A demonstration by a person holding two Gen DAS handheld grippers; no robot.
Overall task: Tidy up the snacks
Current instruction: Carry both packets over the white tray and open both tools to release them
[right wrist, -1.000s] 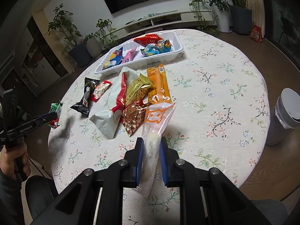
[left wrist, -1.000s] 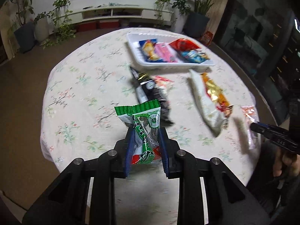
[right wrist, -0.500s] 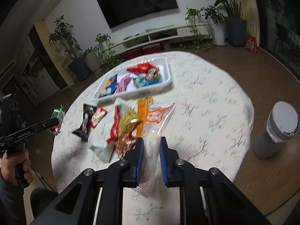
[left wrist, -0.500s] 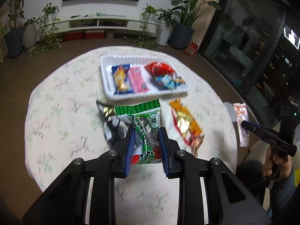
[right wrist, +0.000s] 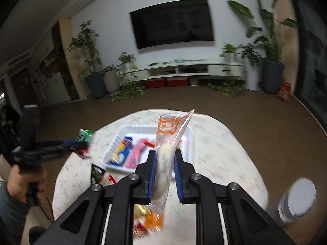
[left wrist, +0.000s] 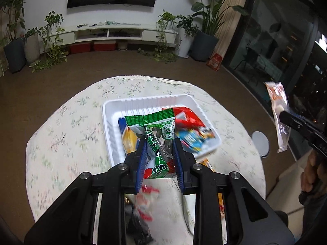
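My left gripper [left wrist: 159, 143] is shut on a green and white snack packet [left wrist: 158, 134], held in the air over the near side of the white tray [left wrist: 143, 102]. The tray holds a blue and yellow packet [left wrist: 127, 138], a red packet [left wrist: 189, 118] and a blue packet [left wrist: 192, 138]. My right gripper [right wrist: 164, 159] is shut on a clear packet with an orange cat face [right wrist: 167, 143], raised above the table in front of the tray [right wrist: 126, 131]. Each gripper shows in the other's view: the right one [left wrist: 286, 115] with its clear packet [left wrist: 279, 110], the left one [right wrist: 81, 143] held by a hand.
Loose packets lie blurred on the floral tablecloth [left wrist: 67, 134] under my grippers, among them a black one [right wrist: 97, 172] and orange ones [right wrist: 152, 221]. A white cylindrical bin [right wrist: 296, 198] stands on the floor to the right of the round table. Plants and a TV shelf line the far wall.
Both grippers have risen and moved toward the tray with their packets still held. The table looks smaller and the tray now sits right behind both packets.
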